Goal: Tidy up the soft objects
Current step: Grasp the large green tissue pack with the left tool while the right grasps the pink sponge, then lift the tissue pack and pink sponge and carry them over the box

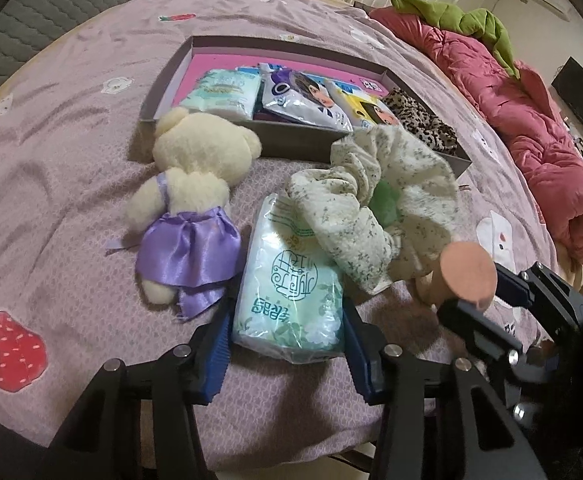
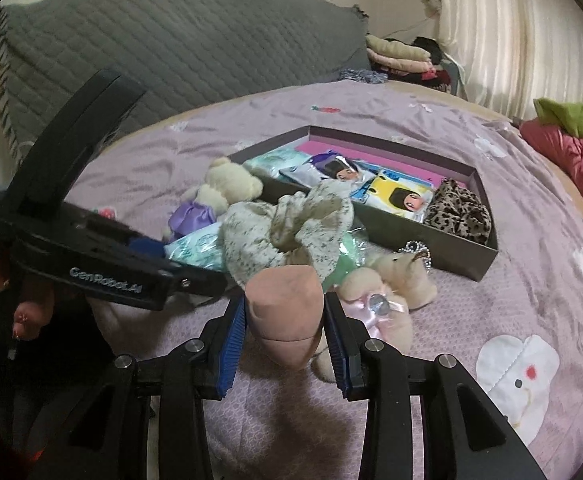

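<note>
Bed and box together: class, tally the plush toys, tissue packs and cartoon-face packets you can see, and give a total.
Plush toys: 2 (purple-dress toy, pink-dress toy)
Tissue packs: 2 (pack in the box, pack on the bed)
Cartoon-face packets: 2 (purple packet, yellow packet)
Total: 6

The floral scrunchie [image 1: 375, 196] covers the top of the tissue pack [image 1: 291, 292] and most of a green item [image 1: 387, 204] (kind not clear). In the right wrist view, a pink sponge [image 2: 285, 312] hides part of a small plush toy [image 2: 387, 284], and the left tool [image 2: 103, 264] conceals most of the pack. The pink quilt [image 1: 531, 128] runs past the frame edge. Print on the packets [image 1: 303, 100] in the box [image 1: 291, 148] is too small to read.
</note>
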